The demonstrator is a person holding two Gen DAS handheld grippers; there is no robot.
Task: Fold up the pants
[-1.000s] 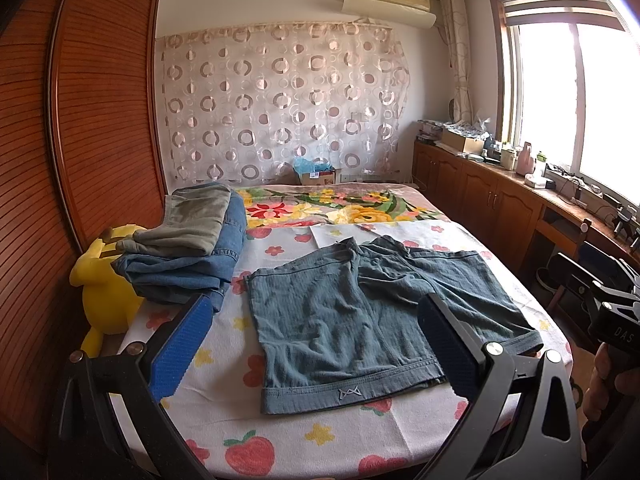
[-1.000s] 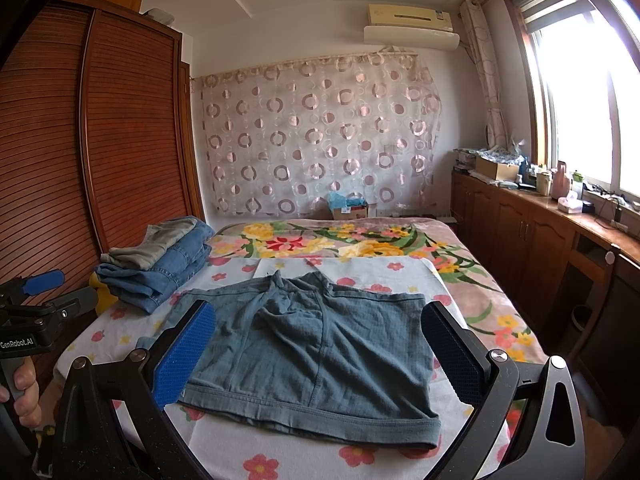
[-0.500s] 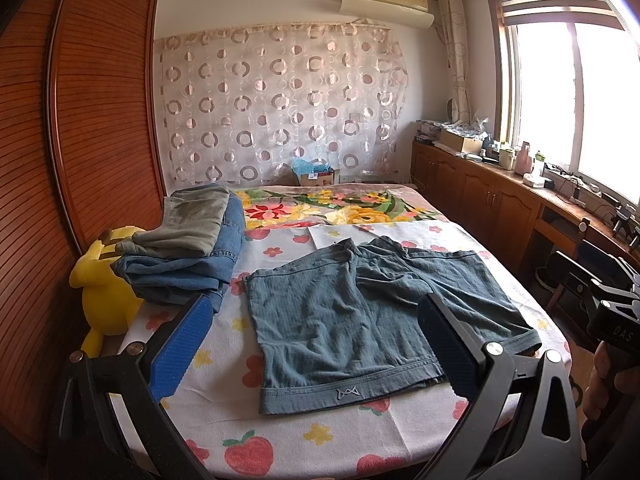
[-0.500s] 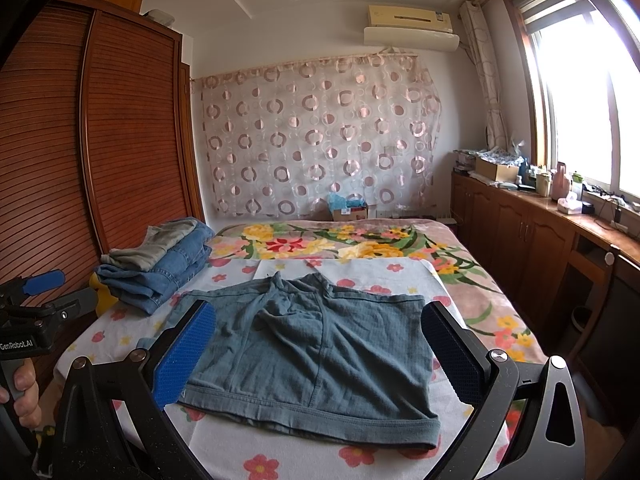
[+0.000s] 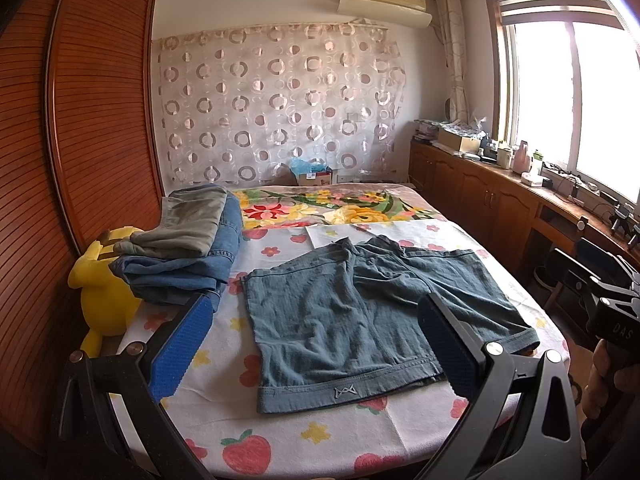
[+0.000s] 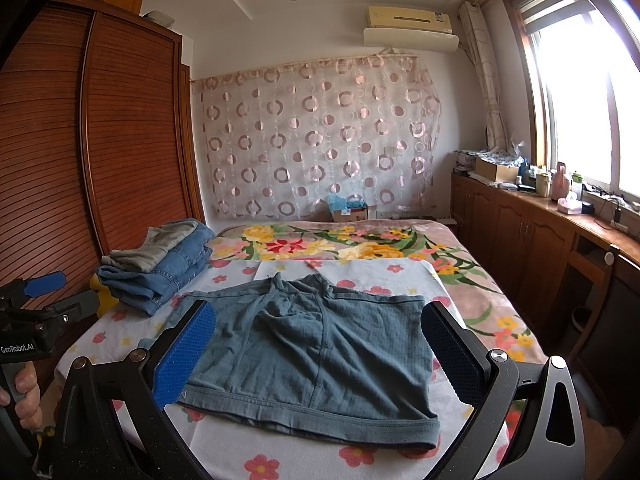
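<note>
A pair of blue-grey shorts [image 5: 360, 320] lies spread flat on the bed [image 5: 280, 436], leg hems toward me; it also shows in the right wrist view [image 6: 320, 352]. My left gripper [image 5: 312, 344] is open and empty, held above the near edge of the bed in front of the shorts. My right gripper [image 6: 320, 352] is open and empty, hovering before the shorts' hem. The right gripper shows at the right edge of the left wrist view [image 5: 600, 296], and the left gripper at the left edge of the right wrist view [image 6: 36, 320].
A stack of folded jeans and grey trousers [image 5: 188, 248] lies at the bed's left side, beside a yellow plush toy [image 5: 106, 292]. A wooden wardrobe [image 5: 80, 140] stands on the left. Low cabinets [image 5: 500, 208] run under the window on the right.
</note>
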